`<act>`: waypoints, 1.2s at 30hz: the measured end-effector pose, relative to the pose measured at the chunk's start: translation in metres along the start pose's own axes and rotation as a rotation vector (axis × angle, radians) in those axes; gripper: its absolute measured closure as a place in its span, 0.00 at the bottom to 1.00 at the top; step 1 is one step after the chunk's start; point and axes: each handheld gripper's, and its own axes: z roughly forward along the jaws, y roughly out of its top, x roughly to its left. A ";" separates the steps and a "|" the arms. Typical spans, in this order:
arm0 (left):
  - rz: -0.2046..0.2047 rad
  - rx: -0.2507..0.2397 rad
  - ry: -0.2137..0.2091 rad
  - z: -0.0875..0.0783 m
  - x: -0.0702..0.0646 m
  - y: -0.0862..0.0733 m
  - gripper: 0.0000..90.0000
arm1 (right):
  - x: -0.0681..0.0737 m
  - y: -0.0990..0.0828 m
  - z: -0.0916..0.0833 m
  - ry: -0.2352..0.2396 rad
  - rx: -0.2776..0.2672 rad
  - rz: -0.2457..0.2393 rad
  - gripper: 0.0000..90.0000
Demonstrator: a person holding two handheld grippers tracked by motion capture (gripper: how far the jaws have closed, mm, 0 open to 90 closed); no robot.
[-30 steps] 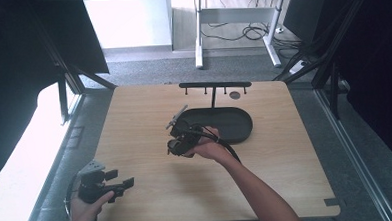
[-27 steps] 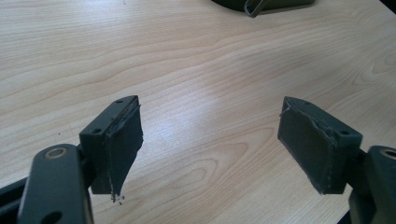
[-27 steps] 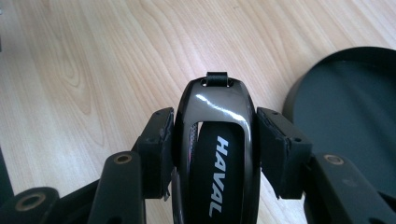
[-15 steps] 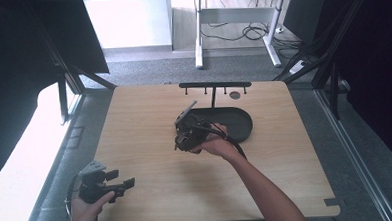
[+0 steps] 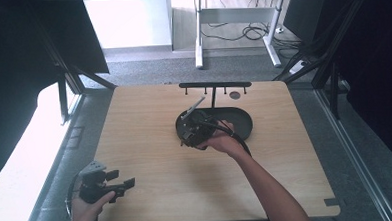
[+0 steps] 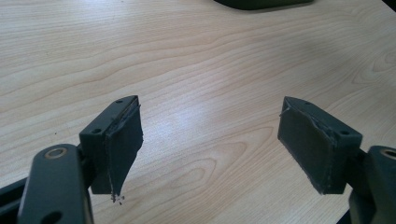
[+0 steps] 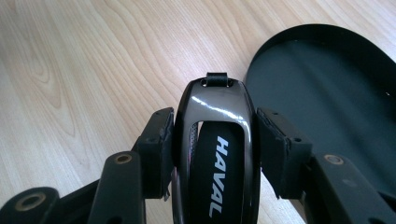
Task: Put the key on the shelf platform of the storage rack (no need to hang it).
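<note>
- Two grippers are in use: the right gripper (image 7: 212, 140) has its jaws clamped on a glossy black car key (image 7: 215, 154) marked HAVAL.
- That key is held above the tabletop (image 5: 149, 127), at the left end of the black oval tray (image 5: 242, 121).
- At the near left corner, the left gripper (image 6: 210, 140) hovers with jaws wide apart, nothing between them.
</note>
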 end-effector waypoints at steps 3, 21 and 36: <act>-0.002 0.000 0.001 0.000 0.000 0.000 0.25 | -0.003 -0.001 -0.002 -0.003 -0.004 0.007 0.55; -0.002 -0.001 0.003 0.000 0.000 0.000 0.25 | -0.026 -0.012 -0.007 -0.026 -0.013 0.071 0.55; 0.000 0.000 0.003 0.000 0.000 0.000 0.25 | -0.045 -0.019 -0.010 -0.047 -0.020 0.115 0.55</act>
